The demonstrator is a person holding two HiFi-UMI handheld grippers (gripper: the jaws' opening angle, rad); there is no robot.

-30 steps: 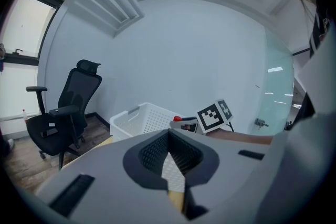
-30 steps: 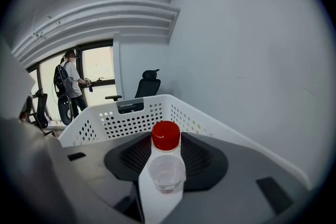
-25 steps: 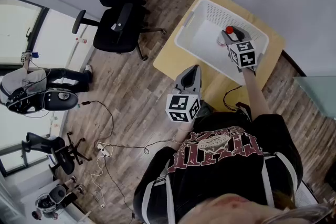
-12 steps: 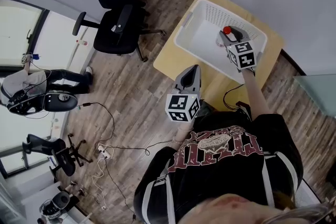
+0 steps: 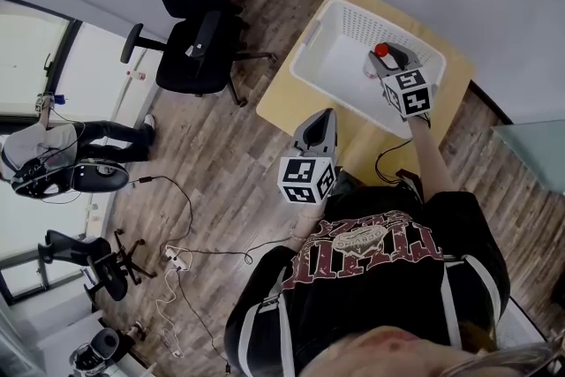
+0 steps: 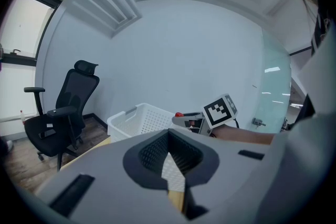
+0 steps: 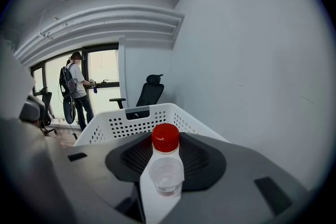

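On my feed from the head view, a black office chair [image 5: 192, 9] stands on the wood floor at 11 o'clock, with a second person [image 5: 55, 156] by the window at 9 o'clock.

Near the centre of that view, the left gripper [image 5: 324, 119] hangs over the floor just off the near edge of the yellow table [image 5: 287, 97]. In the left gripper view its jaws [image 6: 172, 173] are pressed together with nothing between them. They point toward 12 o'clock.

At 1 o'clock on the table sits the white perforated basket [image 5: 328, 20], open side up, its handle end turned toward the chair.

At 2 o'clock from the left gripper, the right gripper [image 5: 385, 59] reaches over the basket's right-hand end. It is clamped on a small clear bottle [image 7: 166, 164] with a red cap [image 5: 382, 49]. The right gripper view shows the bottle upright between the jaws, with the basket's holed wall [image 7: 130, 119] just behind it at 12 o'clock. I cannot tell from my screens whether the bottle sits below the rim.
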